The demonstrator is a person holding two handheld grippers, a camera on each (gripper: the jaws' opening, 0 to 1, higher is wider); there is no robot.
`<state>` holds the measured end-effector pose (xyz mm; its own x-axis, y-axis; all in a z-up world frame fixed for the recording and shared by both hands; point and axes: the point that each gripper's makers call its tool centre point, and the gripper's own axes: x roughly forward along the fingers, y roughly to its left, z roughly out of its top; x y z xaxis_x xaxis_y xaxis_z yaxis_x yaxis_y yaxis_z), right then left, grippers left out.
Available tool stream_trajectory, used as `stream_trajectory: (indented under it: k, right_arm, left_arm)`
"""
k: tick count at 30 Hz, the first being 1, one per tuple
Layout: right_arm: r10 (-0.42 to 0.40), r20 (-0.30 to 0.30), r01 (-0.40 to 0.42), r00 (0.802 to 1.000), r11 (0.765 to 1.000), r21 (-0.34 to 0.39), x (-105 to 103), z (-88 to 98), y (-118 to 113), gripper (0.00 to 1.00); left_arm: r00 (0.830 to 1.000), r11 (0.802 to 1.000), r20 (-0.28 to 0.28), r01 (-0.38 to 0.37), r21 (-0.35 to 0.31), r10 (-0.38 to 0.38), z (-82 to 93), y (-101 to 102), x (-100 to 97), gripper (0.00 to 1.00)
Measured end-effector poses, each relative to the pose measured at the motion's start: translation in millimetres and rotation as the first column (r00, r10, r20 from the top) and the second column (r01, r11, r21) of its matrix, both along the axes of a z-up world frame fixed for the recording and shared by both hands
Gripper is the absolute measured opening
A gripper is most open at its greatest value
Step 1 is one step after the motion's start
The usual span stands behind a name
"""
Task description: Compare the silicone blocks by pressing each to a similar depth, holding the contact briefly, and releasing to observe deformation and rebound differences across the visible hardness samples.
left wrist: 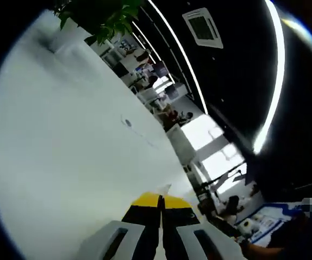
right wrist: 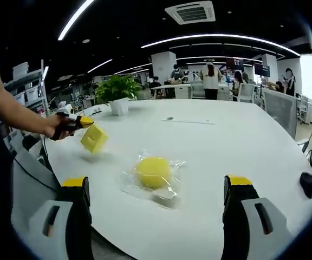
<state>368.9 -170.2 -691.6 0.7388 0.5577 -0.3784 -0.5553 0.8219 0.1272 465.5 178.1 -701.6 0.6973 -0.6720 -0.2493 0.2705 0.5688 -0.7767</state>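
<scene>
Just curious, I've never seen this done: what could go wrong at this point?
The left tool holds the yellow block by one corner, above the table, so it might slip and drop. The round yellow sample sits on a loose, crinkled clear wrapper, so it may slide when the open right tool presses it.
</scene>
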Motion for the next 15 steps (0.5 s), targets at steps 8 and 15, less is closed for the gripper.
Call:
stream_trajectory:
  k: [8,15]
  right_arm:
    - [-0.009,-0.02,0.01,1.0,1.0,0.02,2.0,-6.1,-2.5,0.96]
    - [-0.012,-0.039,0.013,0.999,0.999,0.038,-0.4,-11.4,-1.5,0.96]
  left_arm:
    - [0.988,0.909,0.093,0.076,0.41,-0.125,-37.6,16.3,0.2,0.0]
    - [0.985,0.835,0.087,0.079,0.544,-0.15,-58.9,26.9,5.5,0.0]
